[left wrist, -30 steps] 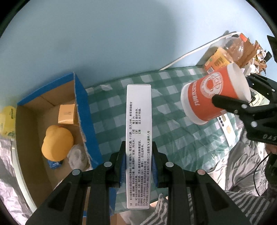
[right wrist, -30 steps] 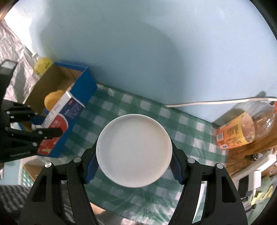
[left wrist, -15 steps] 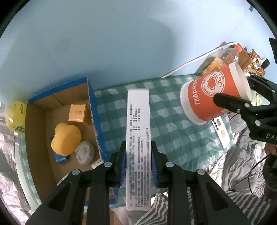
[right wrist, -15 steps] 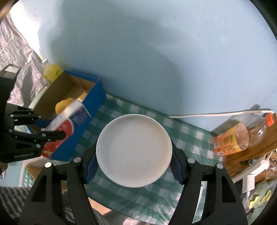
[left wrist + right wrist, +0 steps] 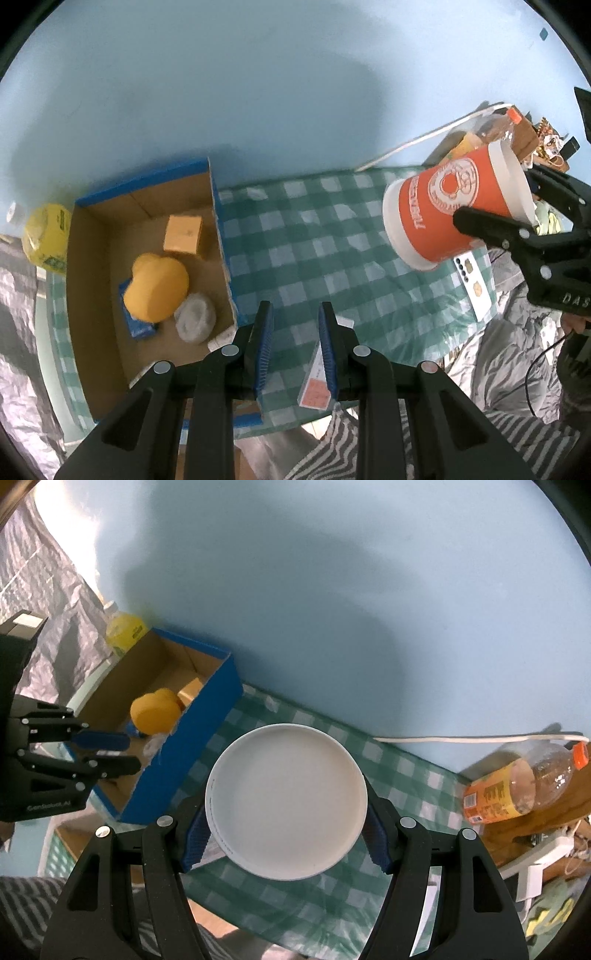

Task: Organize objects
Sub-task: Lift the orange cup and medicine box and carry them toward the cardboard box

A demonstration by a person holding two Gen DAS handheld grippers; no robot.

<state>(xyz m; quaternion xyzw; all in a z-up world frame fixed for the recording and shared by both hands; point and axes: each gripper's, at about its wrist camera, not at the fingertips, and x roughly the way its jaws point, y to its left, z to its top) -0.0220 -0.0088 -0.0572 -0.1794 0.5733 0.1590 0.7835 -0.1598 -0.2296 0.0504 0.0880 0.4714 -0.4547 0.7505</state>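
An orange paper cup with a white circular emblem, white lettering and white bands at both ends is clamped between the blue-padded fingers of the right gripper and held tilted in the air above the green-and-white checked tabletop. The right wrist view shows only the cup's plain white circular end facing the lens, filling the gap between the fingers; the printed orange wall appears solely in the left wrist view. The left gripper is released, its jaws apart with nothing between them, hanging over the near edge of the tabletop just beside the blue-walled cardboard box. A white carton with an orange-red patch lies tilted just behind the left gripper's right finger, partly hidden; whether it touches the pad cannot be told. Inside the box lie a yellow duck-shaped toy, a small tan carton and a crumpled whitish bundle. The right wrist view alone shows fully an orange-labelled bottle at the right.
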